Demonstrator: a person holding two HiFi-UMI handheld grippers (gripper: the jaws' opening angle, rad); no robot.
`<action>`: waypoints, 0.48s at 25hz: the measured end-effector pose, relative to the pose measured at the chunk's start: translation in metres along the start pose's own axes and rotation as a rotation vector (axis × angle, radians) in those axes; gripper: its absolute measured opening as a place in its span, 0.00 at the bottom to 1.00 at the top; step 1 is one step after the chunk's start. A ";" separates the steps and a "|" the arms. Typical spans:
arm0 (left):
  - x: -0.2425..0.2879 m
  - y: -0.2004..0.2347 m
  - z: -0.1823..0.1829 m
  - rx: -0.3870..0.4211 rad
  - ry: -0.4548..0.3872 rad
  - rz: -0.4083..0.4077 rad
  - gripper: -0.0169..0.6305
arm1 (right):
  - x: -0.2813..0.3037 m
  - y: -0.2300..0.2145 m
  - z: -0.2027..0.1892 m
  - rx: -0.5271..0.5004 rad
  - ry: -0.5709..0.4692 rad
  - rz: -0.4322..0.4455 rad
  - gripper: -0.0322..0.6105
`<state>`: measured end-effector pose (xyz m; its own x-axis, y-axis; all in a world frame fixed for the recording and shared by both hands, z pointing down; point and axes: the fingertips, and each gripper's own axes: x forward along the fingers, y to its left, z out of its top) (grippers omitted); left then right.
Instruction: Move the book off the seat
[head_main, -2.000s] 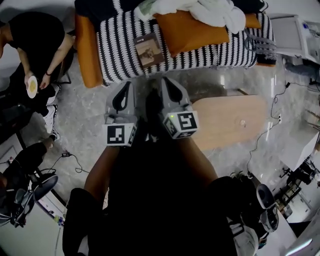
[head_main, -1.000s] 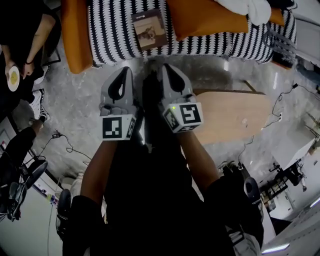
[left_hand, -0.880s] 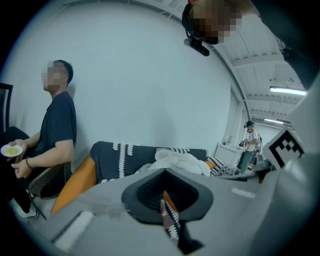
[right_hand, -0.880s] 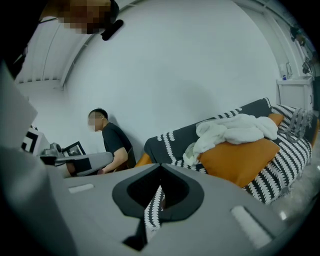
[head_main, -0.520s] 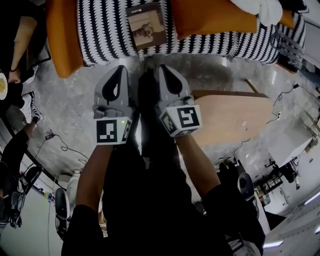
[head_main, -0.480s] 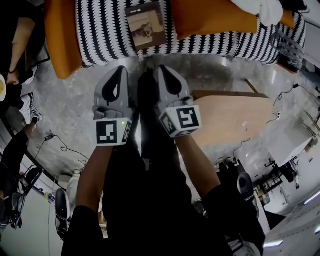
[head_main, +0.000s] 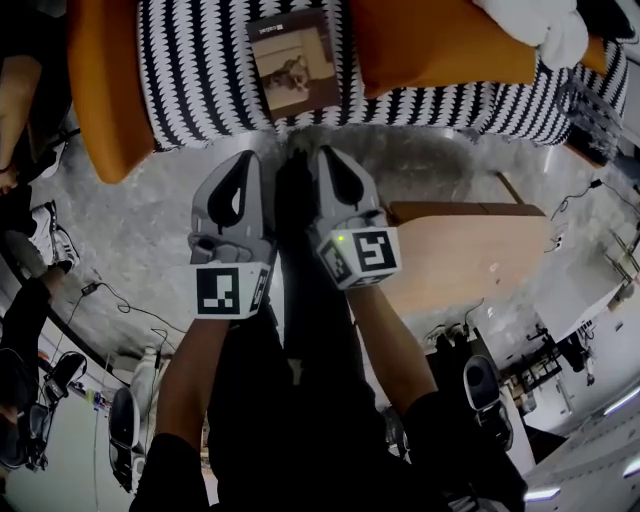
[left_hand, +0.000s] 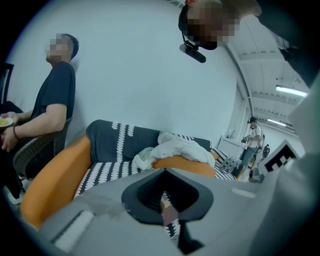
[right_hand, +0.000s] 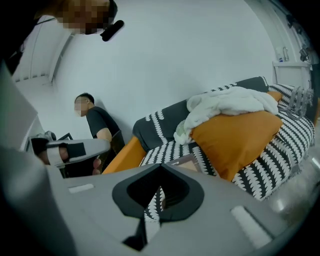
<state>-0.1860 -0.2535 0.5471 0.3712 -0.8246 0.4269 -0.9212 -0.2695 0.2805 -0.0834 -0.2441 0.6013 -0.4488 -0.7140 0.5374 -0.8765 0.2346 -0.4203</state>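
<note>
A brown-covered book (head_main: 293, 62) lies flat on the black-and-white striped sofa seat (head_main: 195, 70), beside an orange cushion (head_main: 440, 40). In the head view my left gripper (head_main: 247, 156) and right gripper (head_main: 326, 152) hang side by side over the floor, just short of the sofa's front edge and below the book. Both are shut with nothing in them. The right gripper view shows the right gripper (right_hand: 160, 166) with its jaws together, and the book (right_hand: 186, 161) on the seat just beyond them. In the left gripper view the left gripper (left_hand: 165, 170) points at the sofa.
The sofa has an orange armrest (head_main: 100, 90) at the left and a white cloth (head_main: 545, 25) heaped on the cushion. A low wooden table (head_main: 470, 250) stands right of the grippers. A seated person (left_hand: 52, 100) is left of the sofa. Cables (head_main: 110, 300) lie on the grey floor.
The sofa and book have grown larger and nearer in the head view. Both grippers have sunk together, still side by side and shut.
</note>
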 end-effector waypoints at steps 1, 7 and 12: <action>0.002 0.001 -0.003 -0.005 0.000 0.002 0.04 | 0.005 -0.004 -0.005 0.002 0.004 -0.005 0.06; 0.010 0.005 -0.022 -0.014 0.028 0.005 0.04 | 0.031 -0.023 -0.034 0.006 0.039 -0.010 0.06; 0.014 0.014 -0.040 -0.038 0.033 0.019 0.04 | 0.052 -0.035 -0.059 0.013 0.061 -0.019 0.06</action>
<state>-0.1892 -0.2491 0.5919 0.3581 -0.8124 0.4601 -0.9232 -0.2343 0.3047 -0.0865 -0.2506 0.6864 -0.4420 -0.6768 0.5887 -0.8829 0.2122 -0.4189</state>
